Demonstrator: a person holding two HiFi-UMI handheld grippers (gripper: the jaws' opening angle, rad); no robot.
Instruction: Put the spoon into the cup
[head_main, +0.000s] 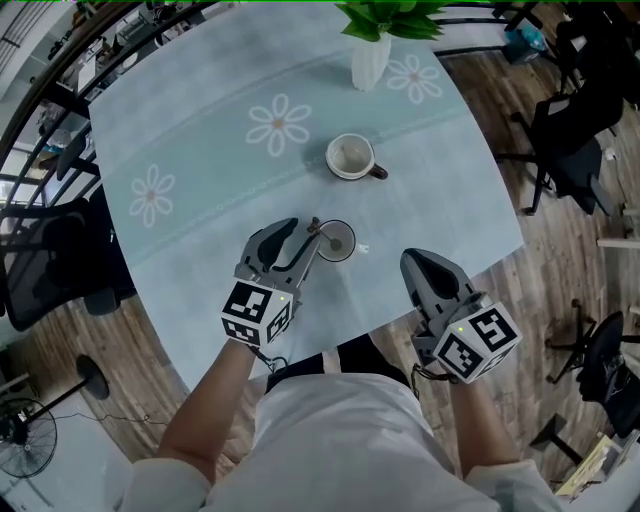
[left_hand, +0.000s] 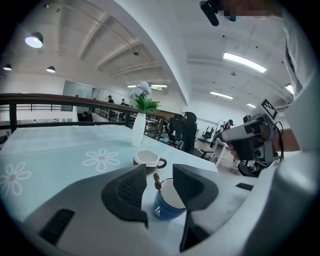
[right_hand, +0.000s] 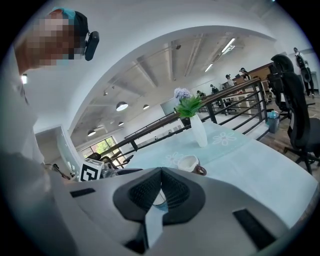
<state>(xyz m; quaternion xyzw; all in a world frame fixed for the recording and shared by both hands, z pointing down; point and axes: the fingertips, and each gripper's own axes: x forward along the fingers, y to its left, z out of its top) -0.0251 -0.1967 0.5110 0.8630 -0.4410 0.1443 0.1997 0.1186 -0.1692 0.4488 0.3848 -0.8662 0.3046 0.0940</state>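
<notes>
So I'm counting two cups on the desk (head_main: 200, 120), a blue cup (head_main: 336, 241) and a white cup (head_main: 350, 157), plus one spoon (head_main: 314, 224) and one vase (head_main: 370, 62).

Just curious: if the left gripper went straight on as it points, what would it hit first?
Probably the spoon standing in the blue cup, just beyond the left gripper's open jaws.

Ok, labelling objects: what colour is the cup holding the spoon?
The cup is blue outside, white inside; clearest in left gripper view.
</notes>
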